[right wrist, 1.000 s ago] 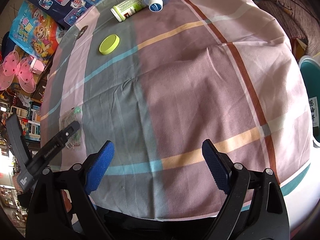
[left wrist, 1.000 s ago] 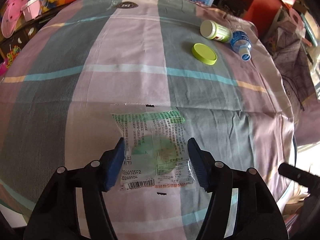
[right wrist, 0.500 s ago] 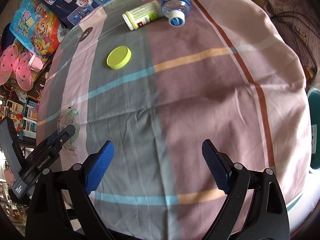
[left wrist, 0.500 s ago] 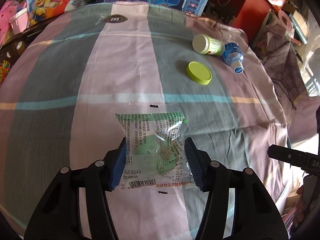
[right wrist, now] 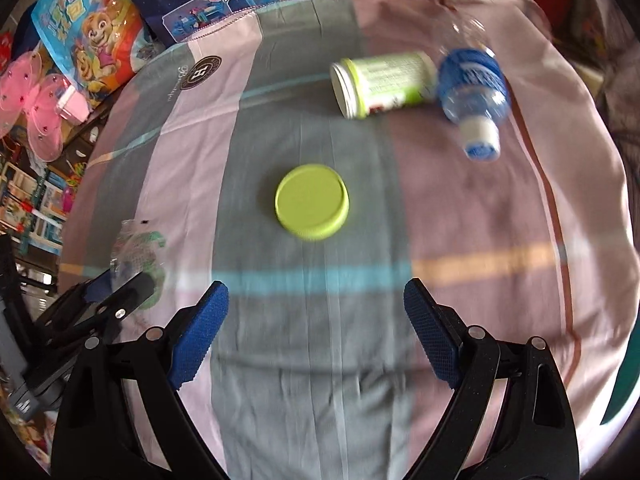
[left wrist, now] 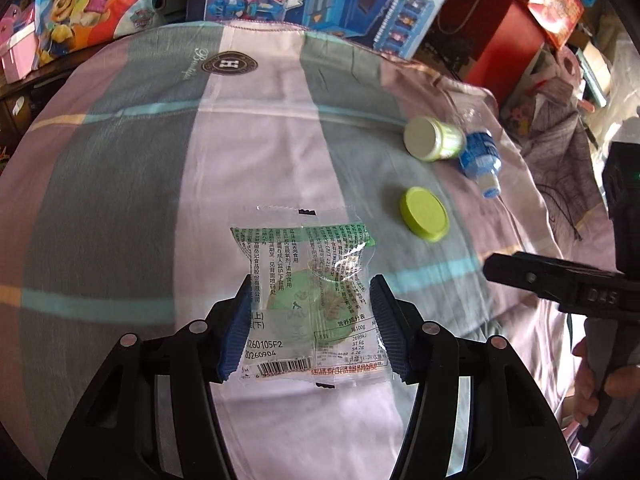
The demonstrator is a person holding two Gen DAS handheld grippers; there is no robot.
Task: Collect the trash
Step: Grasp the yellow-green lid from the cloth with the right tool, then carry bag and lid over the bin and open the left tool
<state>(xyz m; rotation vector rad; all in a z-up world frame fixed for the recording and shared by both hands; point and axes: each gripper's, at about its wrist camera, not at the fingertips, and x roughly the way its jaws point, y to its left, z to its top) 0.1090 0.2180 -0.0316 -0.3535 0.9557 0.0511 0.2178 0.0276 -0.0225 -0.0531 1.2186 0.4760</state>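
wrapper [left wrist: 308,292], a clear plastic snack packet with green print, sits at the left, clamped by its side edges between the blue pads of the left gripper [left wrist: 310,320] above the striped cloth [left wrist: 120,200]. right of it, the green lid [right wrist: 311,207] lies flat on a grey stripe. beyond it a green-labelled jar [right wrist: 384,84] lies on its side, touching the blue-labelled water bottle [right wrist: 472,88]. the right gripper [right wrist: 316,336] hangs with jaws spread wide, nothing between them, just short of the lid.
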